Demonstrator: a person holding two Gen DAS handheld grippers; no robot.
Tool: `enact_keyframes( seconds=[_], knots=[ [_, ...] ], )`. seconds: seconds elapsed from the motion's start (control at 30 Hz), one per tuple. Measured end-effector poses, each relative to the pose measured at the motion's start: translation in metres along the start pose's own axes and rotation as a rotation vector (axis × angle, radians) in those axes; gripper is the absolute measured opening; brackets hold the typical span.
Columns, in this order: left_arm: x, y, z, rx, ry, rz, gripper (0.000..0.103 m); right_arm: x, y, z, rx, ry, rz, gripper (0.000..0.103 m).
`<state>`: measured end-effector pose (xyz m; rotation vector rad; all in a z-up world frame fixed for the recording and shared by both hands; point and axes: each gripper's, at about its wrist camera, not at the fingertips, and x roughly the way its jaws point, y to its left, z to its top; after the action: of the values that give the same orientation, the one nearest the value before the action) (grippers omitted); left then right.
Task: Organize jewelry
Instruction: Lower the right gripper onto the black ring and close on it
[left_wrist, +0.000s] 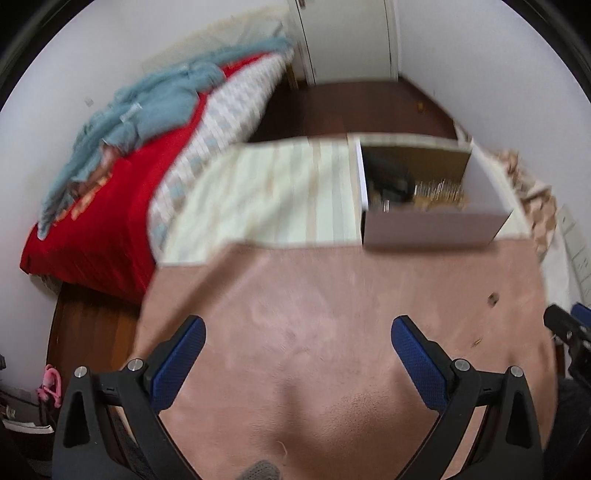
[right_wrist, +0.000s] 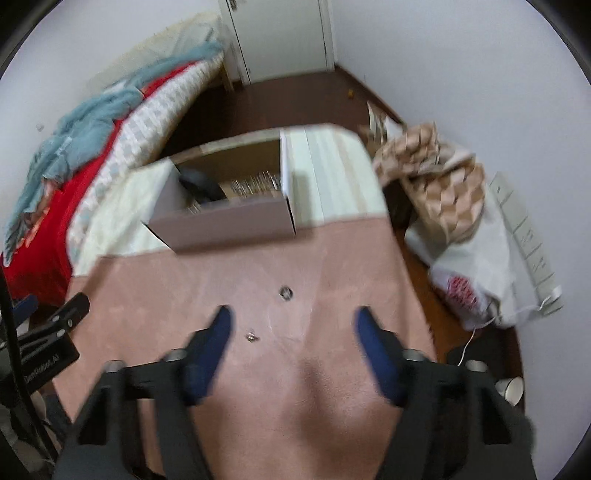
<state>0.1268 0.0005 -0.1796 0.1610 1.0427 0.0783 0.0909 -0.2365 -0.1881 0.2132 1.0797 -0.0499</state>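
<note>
A pink cloth (left_wrist: 314, 314) covers the near table; it also shows in the right wrist view (right_wrist: 332, 258). An open cardboard box (left_wrist: 428, 230) with gold jewelry and a dark object inside stands at its far edge; it also shows in the right wrist view (right_wrist: 229, 225). Two small jewelry pieces lie on the cloth: a ring-like piece (right_wrist: 285, 293) and a small piece (right_wrist: 252, 336), both ahead of my open, empty right gripper (right_wrist: 293, 325). They also show far right in the left wrist view (left_wrist: 492, 300), (left_wrist: 476, 343). My left gripper (left_wrist: 297, 332) is open and empty above bare cloth.
A striped cream cloth (left_wrist: 280, 192) lies beyond the pink one. A bed with a red blanket (left_wrist: 99, 206) is at left. Bags and patterned paper (right_wrist: 443, 177) stand on the floor at right. A white door (right_wrist: 280, 37) is at the back.
</note>
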Motion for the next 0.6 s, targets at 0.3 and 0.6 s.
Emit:
enact_keyframes(
  seconds=[0.3,0.6],
  knots=[
    [0.064,-0.024,-0.006,0.027,0.131,-0.001,0.102,0.075,0.009,-0.002,-0.095,0.005,-0.017,0.054],
    [0.077,-0.033,-0.006,0.050,0.163,-0.011,0.102,0.093,0.021,0.000,-0.171,-0.001,-0.037,0.013]
  ],
)
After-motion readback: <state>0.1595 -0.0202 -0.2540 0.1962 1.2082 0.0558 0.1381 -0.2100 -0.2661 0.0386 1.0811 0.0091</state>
